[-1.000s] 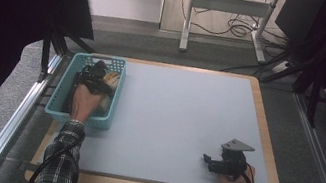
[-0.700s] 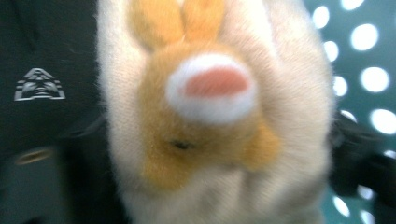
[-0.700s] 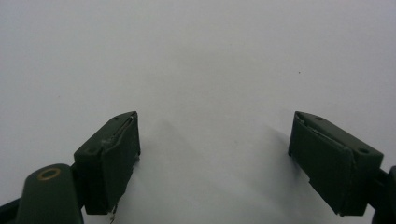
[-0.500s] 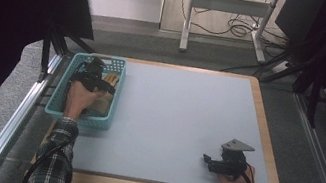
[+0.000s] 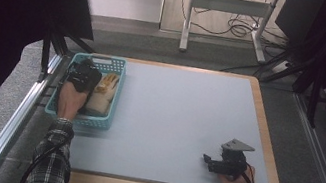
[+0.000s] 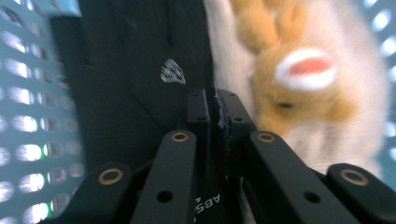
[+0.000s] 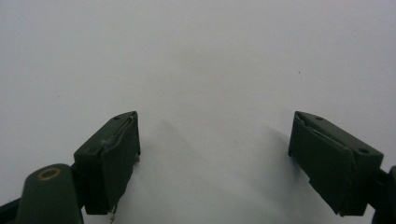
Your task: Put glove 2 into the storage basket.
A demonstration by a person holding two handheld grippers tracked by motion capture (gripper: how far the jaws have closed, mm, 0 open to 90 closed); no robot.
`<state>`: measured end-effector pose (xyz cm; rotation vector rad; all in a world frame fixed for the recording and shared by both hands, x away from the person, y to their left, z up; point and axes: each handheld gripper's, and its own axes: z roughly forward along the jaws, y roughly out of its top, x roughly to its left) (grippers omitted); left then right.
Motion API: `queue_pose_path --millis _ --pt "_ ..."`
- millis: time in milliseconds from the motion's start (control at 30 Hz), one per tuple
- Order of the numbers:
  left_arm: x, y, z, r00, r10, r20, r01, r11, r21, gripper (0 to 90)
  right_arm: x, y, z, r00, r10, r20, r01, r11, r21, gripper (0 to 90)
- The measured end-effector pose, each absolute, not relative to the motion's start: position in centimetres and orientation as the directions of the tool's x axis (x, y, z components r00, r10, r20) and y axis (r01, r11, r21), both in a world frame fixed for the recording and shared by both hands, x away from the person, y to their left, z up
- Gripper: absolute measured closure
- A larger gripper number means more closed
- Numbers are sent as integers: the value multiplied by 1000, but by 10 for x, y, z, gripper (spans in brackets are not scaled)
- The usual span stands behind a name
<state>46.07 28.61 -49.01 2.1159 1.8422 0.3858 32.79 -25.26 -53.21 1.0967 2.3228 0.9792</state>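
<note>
— Where is the black cloth [image 6: 140,70]?
— In the basket [image 5: 94,122], beside the plush [image 6: 299,84]. The left claw [image 6: 215,105], jaws just snapped together, sits against it, with no fold clearly caught.
— Handling?
— Likely soft, light, limp: pinch a raised fold. The right claw [image 7: 229,140] gapes empty over the tabletop [image 5: 182,115].

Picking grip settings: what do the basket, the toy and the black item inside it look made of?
Basket: teal moulded plastic, by its even grid of holes; looks rigid. Toy: plush, orange and cream with a fuzzy nap; soft. Black item: probably matte fabric with a small white printed mark; the blurred left gripper view leaves it open. Left claw is shut over it.
</note>
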Motion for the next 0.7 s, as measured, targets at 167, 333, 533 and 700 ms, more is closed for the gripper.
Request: queue_pose_path --millis 167,333,533,700 --pt "466 278 -500 167 985 -53 916 -135 377 873 328 -253 -532 -618 785 -50 512 450 732 160" --pt "468 265 -500 192 979 -67 918 -155 364 900 328 -253 -532 -618 785 -50 512 450 732 161" --pt "466 273 -502 177 980 -86 917 -133 377 885 328 -253 -532 -618 785 -51 512 450 732 160" --pt "463 279 -497 153 986 -57 904 -117 412 802 328 -253 -532 -618 785 -50 512 450 731 161"
